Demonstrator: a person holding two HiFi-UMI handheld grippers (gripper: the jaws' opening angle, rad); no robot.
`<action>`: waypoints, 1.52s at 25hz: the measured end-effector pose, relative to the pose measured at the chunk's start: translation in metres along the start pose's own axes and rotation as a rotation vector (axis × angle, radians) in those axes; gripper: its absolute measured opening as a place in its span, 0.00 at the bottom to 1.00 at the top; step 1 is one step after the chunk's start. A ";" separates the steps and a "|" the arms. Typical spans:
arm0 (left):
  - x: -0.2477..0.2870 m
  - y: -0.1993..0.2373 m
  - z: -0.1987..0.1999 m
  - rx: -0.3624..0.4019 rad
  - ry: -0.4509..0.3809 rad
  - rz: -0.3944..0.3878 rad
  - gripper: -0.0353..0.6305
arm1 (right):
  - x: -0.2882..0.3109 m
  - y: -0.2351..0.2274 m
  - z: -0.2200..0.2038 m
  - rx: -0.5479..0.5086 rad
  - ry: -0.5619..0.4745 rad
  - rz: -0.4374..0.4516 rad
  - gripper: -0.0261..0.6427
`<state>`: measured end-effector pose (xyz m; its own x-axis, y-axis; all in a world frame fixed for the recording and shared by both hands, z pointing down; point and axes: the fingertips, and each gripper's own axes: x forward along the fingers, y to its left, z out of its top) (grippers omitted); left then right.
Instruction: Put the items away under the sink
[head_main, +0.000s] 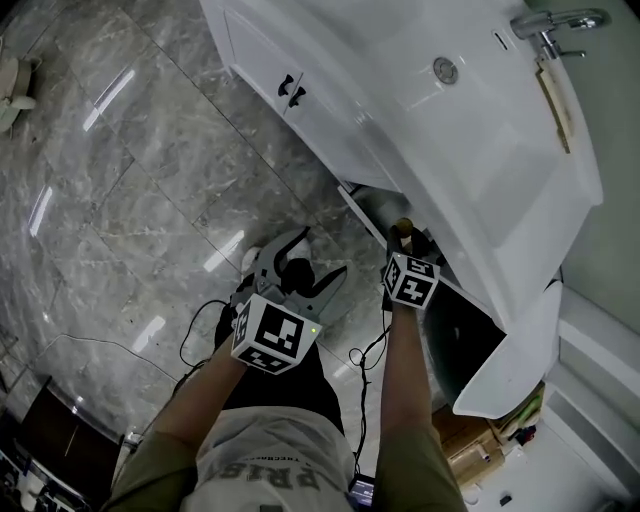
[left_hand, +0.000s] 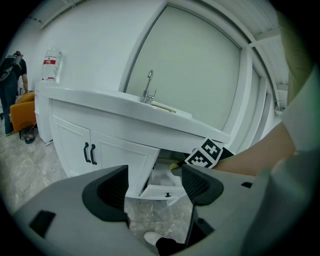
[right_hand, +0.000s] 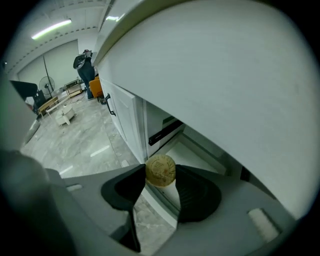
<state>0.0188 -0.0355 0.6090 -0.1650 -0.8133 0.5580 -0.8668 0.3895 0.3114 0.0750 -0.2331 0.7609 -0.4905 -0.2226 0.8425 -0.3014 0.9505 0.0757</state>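
Note:
My right gripper (right_hand: 160, 176) is shut on a small round item with a gold embossed cap (right_hand: 160, 170), held at the mouth of the open cabinet (right_hand: 172, 145) under the white sink (head_main: 470, 130). In the head view the right gripper (head_main: 403, 240) reaches under the sink edge, and the gold item (head_main: 402, 226) shows just past its marker cube. My left gripper (head_main: 305, 270) hangs open and empty above the floor, left of the right one. In the left gripper view its jaws (left_hand: 152, 187) stand apart, facing the vanity and its open door (left_hand: 145, 172).
Closed vanity doors with black handles (head_main: 291, 90) lie to the left. A faucet (head_main: 555, 25) stands on the sink. A water bottle (left_hand: 50, 64) sits on the counter end. Cables (head_main: 200, 330) trail over the marble floor. A person (left_hand: 11, 85) stands far off. Boxes (head_main: 480, 445) sit at the right.

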 end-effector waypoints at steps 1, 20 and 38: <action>0.005 0.000 -0.003 0.002 -0.003 -0.001 0.53 | 0.006 -0.001 -0.002 -0.013 0.000 0.001 0.32; 0.093 -0.028 -0.053 0.049 -0.003 -0.046 0.54 | 0.079 -0.034 -0.031 -0.340 0.065 0.011 0.33; 0.141 -0.017 -0.076 0.078 0.054 -0.064 0.55 | 0.140 -0.029 -0.054 -0.701 0.206 0.143 0.32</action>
<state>0.0458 -0.1240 0.7407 -0.0842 -0.8105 0.5797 -0.9091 0.3007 0.2884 0.0596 -0.2803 0.9052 -0.3015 -0.1069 0.9475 0.3799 0.8979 0.2222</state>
